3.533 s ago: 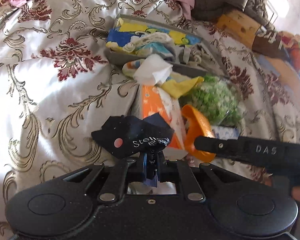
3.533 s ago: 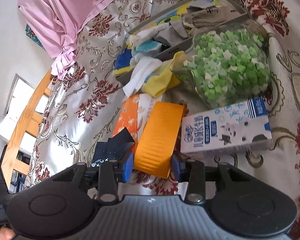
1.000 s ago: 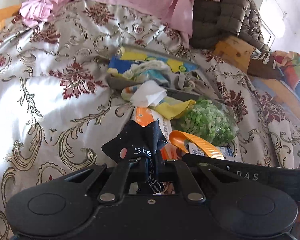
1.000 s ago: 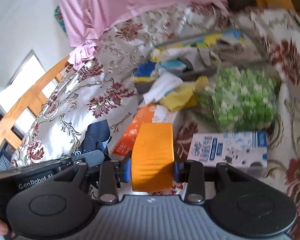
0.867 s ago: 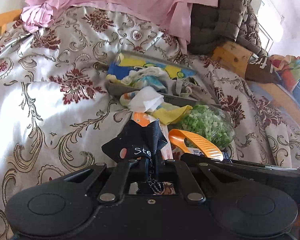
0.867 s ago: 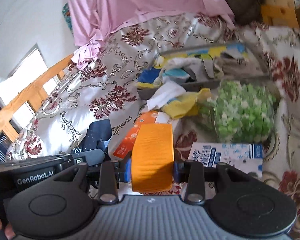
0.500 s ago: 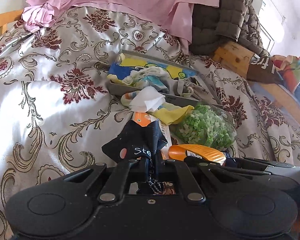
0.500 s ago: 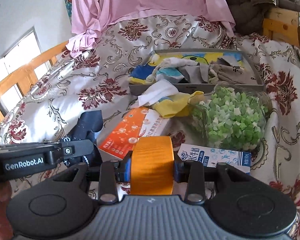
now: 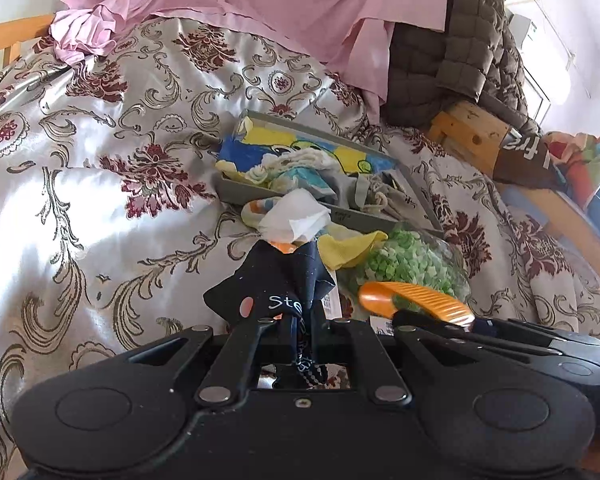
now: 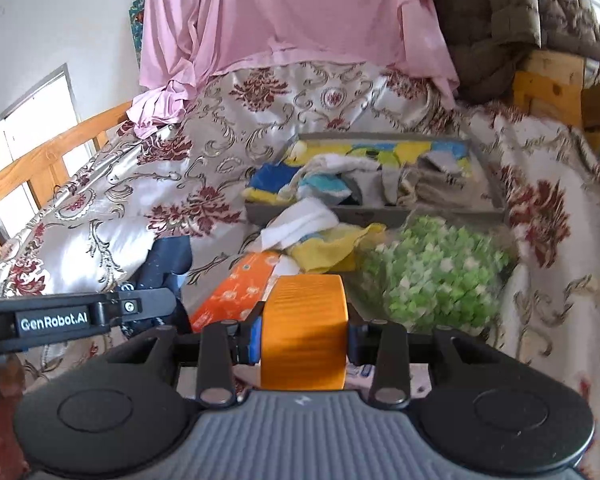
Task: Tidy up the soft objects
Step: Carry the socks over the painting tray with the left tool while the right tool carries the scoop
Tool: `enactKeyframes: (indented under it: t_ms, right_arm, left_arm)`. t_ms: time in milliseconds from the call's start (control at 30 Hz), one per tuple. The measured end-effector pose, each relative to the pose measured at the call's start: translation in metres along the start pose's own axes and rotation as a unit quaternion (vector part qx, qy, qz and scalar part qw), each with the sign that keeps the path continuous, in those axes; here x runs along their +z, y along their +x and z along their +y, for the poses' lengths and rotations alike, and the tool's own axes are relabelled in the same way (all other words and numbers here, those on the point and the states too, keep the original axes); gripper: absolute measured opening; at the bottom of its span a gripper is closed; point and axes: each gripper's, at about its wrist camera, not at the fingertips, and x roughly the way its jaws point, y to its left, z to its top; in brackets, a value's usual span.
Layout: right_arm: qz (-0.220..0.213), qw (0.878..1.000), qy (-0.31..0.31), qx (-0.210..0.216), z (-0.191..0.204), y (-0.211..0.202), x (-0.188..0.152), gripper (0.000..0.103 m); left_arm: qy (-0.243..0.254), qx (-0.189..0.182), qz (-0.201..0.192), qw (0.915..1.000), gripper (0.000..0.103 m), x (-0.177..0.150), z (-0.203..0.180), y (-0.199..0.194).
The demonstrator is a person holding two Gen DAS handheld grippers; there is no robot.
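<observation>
Right now I have both grippers tipped downward over the bed (image 9: 100, 208), side by side; my left gripper (image 9: 300, 320) is clenched on a dark blue cloth (image 9: 276, 280) with white lettering, which bunches up above the closed fingers and hangs clear of the bedspread; my right gripper (image 10: 304, 332) grasps an orange ribbed strip (image 10: 304, 320) between its blue pads (image 10: 255, 336), the strip curving up over the fingers; from the left camera that same strip (image 9: 416, 300) shows as an orange arc just right of the dark cloth, with the right gripper's body low at the right edge; from the right camera the left gripper's arm reaches in from the left edge, and a bit of a hand (image 10: 0, 420) shows below it.

Further up the bed sits a grey tray (image 10: 496, 184), well apart from both grippers; it holds a jumble of socks and small cloths (image 10: 328, 184) in blue, yellow, white and grey, with dividers I can only partly make out; against its near wall lie a white cloth (image 10: 300, 220) and a yellow cloth (image 10: 328, 248), outside the tray; beside them is a clear bag of green bits (image 10: 436, 276), and nearer me an orange packet (image 10: 236, 292) lies flat on the bedspread.
</observation>
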Motion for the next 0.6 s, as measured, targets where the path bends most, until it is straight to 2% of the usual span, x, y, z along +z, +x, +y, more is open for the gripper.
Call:
enactKeyframes:
  t_ms: [167,300,600]
  right_arm:
    - [-0.028,0.998,-0.045,-0.019,0.000,-0.005,0.020,0.042]
    - [-0.039,0.998,-0.040,-0.004,-0.016,0.002,0.043,0.042]
    - [-0.079,0.996,-0.027,0.010,-0.058,0.071,0.103,0.042]
  left_arm:
    - [0.008,-0.001,-0.016,0.9998,0.006,0.014,-0.004,-0.001]
    - [0.015,-0.011,-0.029,0.9994,0.006,0.038,-0.009,0.006]
    - [0.036,-0.013,-0.048,0.9981,0.006,0.109,-0.015,0.058]
